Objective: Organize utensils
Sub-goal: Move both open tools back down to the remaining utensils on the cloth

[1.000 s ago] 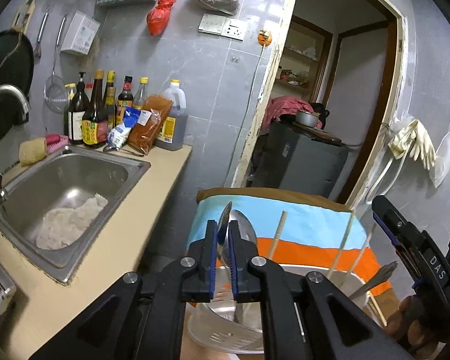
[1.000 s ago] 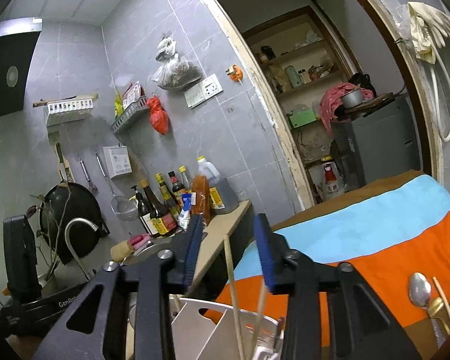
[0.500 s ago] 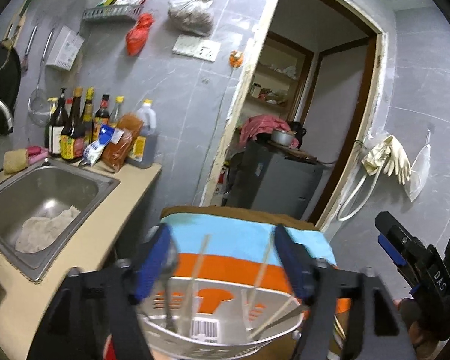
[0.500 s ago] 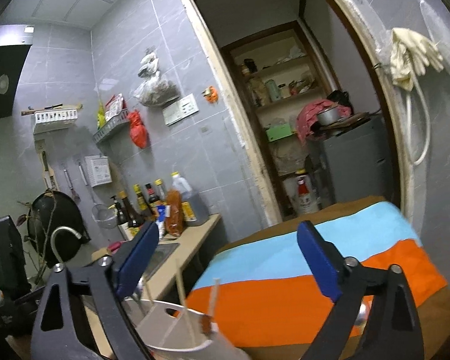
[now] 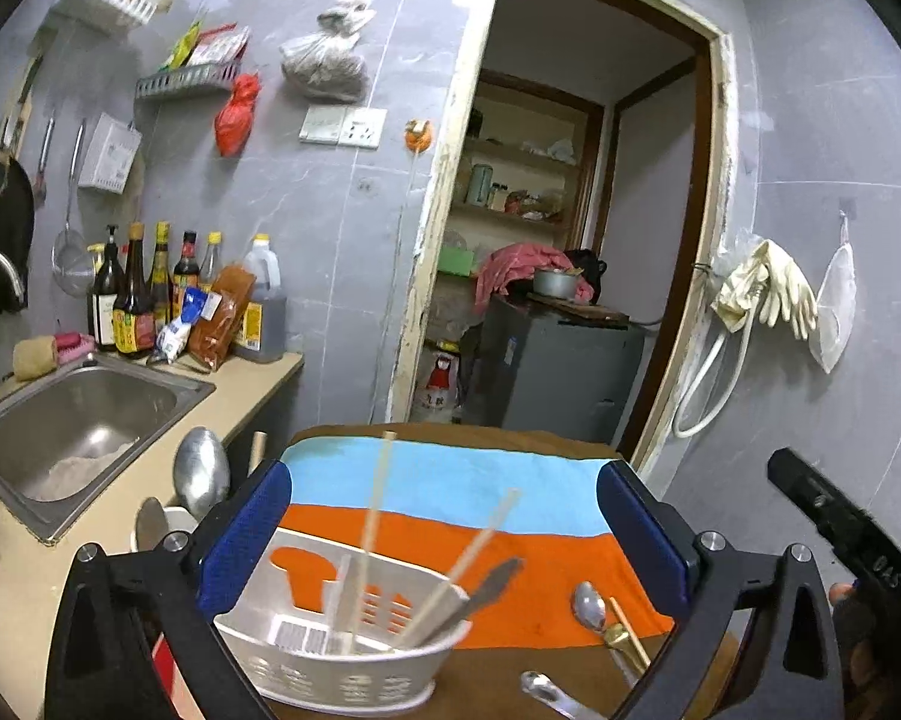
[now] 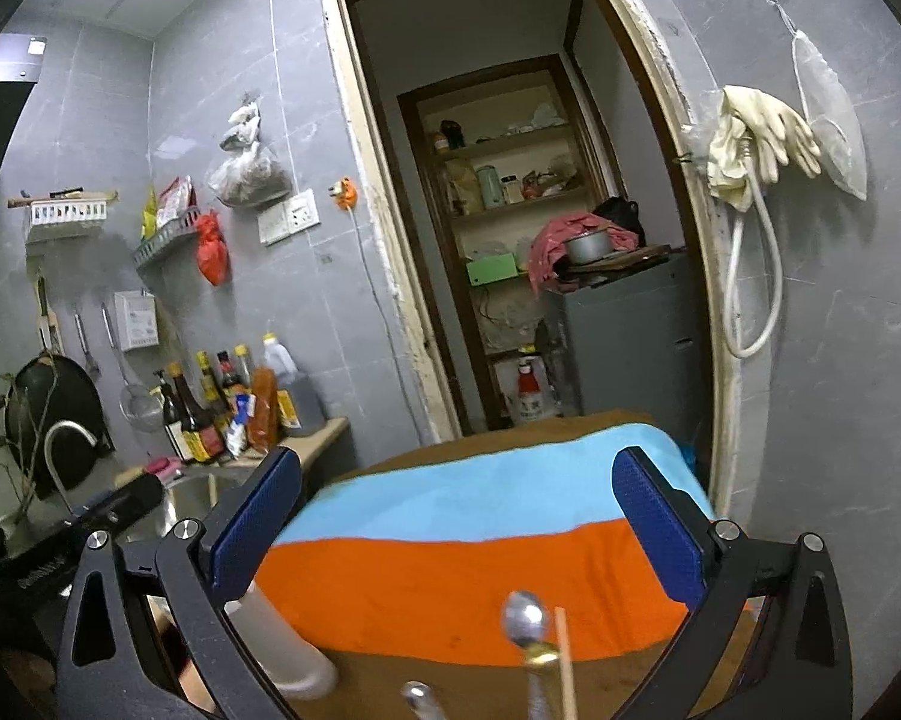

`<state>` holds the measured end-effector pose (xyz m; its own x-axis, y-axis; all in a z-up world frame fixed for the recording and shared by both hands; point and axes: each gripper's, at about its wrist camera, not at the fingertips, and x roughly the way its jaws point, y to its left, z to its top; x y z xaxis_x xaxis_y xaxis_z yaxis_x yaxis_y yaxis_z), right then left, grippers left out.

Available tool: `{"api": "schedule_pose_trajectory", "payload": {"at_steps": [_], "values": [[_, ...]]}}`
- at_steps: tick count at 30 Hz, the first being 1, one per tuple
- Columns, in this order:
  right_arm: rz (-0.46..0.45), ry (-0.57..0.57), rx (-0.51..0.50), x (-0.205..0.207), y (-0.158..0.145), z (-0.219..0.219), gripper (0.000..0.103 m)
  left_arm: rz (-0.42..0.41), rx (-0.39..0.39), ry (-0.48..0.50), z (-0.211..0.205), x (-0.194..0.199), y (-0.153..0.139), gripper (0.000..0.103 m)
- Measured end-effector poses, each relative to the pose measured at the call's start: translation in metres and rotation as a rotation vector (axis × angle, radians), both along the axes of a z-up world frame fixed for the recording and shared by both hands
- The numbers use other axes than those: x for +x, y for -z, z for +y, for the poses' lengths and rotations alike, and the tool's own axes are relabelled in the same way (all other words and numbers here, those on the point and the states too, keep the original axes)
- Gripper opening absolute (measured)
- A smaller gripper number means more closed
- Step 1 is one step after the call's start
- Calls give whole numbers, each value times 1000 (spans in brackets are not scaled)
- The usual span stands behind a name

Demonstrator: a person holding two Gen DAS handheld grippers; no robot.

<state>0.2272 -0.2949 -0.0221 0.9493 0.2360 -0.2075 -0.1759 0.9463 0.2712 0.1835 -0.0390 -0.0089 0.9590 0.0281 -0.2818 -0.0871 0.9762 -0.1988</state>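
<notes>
- The left gripper (image 5: 444, 531) is opening, jaws spread wide with nothing clamped; the white utensil basket (image 5: 336, 657) stands between and below its pads.
- Chopsticks (image 5: 373, 525) and a spoon (image 5: 201, 471) stand upright in the basket.
- The right gripper (image 6: 456, 525) is opening too, holding nothing.
- A loose spoon (image 6: 525, 624) and, blurred, probably one chopstick (image 6: 564, 657) lie on the striped cloth (image 6: 468, 516).

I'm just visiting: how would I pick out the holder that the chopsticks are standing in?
Find the table with the blue and orange cloth beside the kitchen counter. At the cloth's near left edge stands a white plastic utensil basket, with chopsticks leaning out of it. Unlike the spoons lying flat nearby, it is an upright, slotted tub with a barcode sticker inside.
</notes>
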Motion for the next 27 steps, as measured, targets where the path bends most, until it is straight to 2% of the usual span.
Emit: {"api": "schedule_pose_trajectory", "payload": {"at_steps": [4,14,20,22,25,27], "values": [[40,0,-18,1,12,-26,102,-5,-5,-9,-27,-11,6,102],[185,5,-66,13,58,-79,102,161,-40,-6,-68,-5,55,102],[282,-17,-64,31,91,-89,101,338,-82,-4,-72,16,101,102],[309,-36,-57,36,101,-89,101,375,-97,-2,-71,20,111,102],[342,-65,-60,44,114,-86,96,418,-124,1,-70,25,124,102],[363,-88,-64,49,122,-83,85,442,-143,7,-70,29,131,102]]}}
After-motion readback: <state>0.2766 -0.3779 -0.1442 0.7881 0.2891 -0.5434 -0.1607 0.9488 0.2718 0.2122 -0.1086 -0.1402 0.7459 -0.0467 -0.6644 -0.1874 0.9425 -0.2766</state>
